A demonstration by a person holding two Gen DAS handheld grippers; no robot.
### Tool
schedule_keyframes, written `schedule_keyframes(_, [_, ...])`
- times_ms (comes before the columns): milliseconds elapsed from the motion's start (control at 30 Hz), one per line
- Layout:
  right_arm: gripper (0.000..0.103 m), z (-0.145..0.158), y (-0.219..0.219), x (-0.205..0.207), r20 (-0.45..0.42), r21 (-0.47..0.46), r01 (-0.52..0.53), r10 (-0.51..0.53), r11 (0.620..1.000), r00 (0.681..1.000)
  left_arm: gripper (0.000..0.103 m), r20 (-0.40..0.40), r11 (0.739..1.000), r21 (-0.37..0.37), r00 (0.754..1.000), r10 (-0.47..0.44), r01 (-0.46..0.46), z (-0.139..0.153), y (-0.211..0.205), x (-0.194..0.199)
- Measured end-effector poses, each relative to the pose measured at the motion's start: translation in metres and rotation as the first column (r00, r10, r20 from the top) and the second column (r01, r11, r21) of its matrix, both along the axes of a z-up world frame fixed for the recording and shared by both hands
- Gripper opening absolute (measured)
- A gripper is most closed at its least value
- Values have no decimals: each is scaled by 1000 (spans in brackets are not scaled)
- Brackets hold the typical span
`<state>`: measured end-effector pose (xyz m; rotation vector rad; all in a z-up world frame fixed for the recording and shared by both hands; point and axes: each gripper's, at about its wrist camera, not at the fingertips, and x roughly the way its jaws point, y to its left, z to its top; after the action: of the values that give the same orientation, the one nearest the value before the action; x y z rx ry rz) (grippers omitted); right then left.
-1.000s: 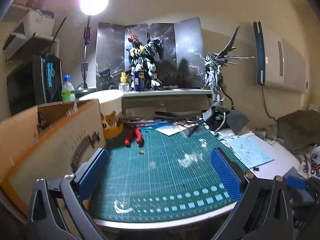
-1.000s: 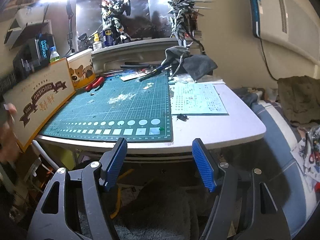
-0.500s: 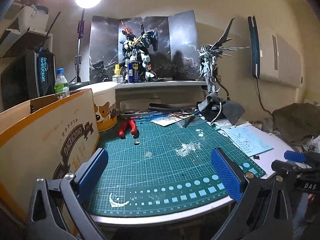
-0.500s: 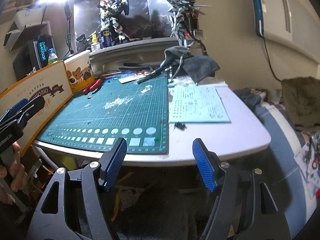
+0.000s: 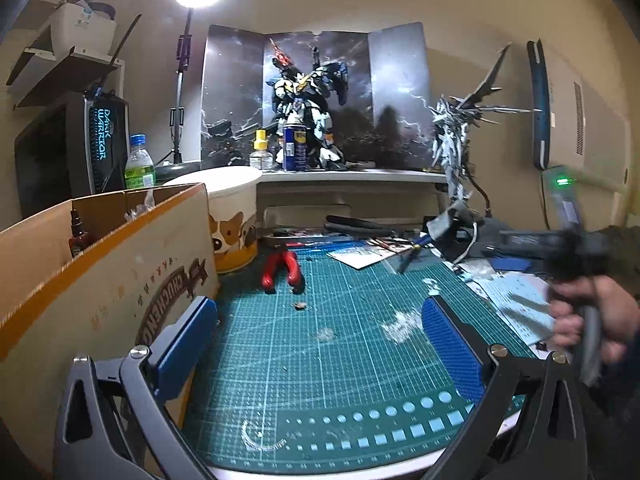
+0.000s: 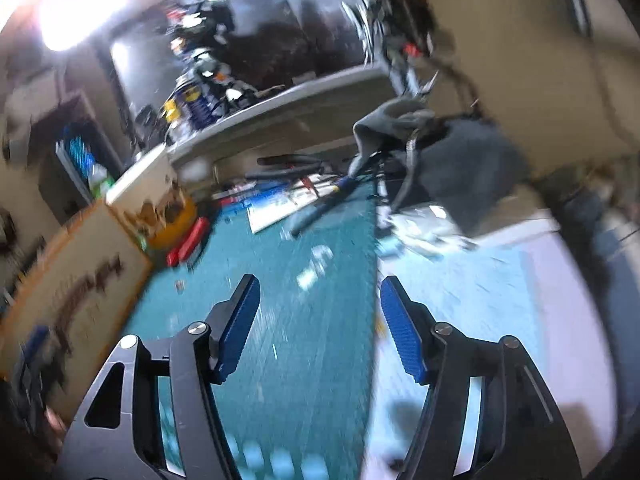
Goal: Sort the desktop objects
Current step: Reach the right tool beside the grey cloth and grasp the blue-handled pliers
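Note:
My left gripper (image 5: 320,340) is open and empty, low over the front of the green cutting mat (image 5: 340,360). Red-handled pliers (image 5: 280,270) lie at the mat's far left, a small scrap (image 5: 300,306) just in front of them. My right gripper (image 6: 320,316) hovers over the mat's right edge (image 6: 372,280). Its jaws are closing with nothing between them, and its view is blurred by motion. Beyond it lie the red pliers (image 6: 188,242), a blue-handled tool (image 6: 332,200) and a pale decal sheet (image 6: 460,292). A hand (image 5: 592,312) holds that gripper at the right of the left wrist view.
An open cardboard box (image 5: 100,300) stands along the mat's left side, a corgi-print tub (image 5: 232,232) behind it. A grey cloth (image 6: 452,160) and tools clutter the back. A shelf (image 5: 352,176) carries model robots, a spray can and bottles. White shavings (image 5: 400,324) dot the mat.
The right gripper swept forward from beyond the table's front edge to over the mat, tilting and narrowing slightly. Its hand rose at the right of the left view. The left gripper drifted a little.

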<state>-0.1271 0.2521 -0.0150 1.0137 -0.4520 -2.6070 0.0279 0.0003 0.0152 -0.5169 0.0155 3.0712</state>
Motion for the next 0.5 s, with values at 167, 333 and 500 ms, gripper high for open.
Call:
schedule_keyframes(167, [51,-13,-11,-70,83,-109,62,-53,992,995,103,-5,1000,-5,1000,12,-13,2,0,-7])
schedule_keyframes(333, [41,-29,-15,-122,126,-163,142,-122,976,985,103,-11,1000,-12,1000,12,-12,3,3,-11])
schedule_keyframes(500, [32,-41,-15,-147,149,-158,202,-179,966,973,103,-14,1000,-15,1000,9,-9,2,4,-15])
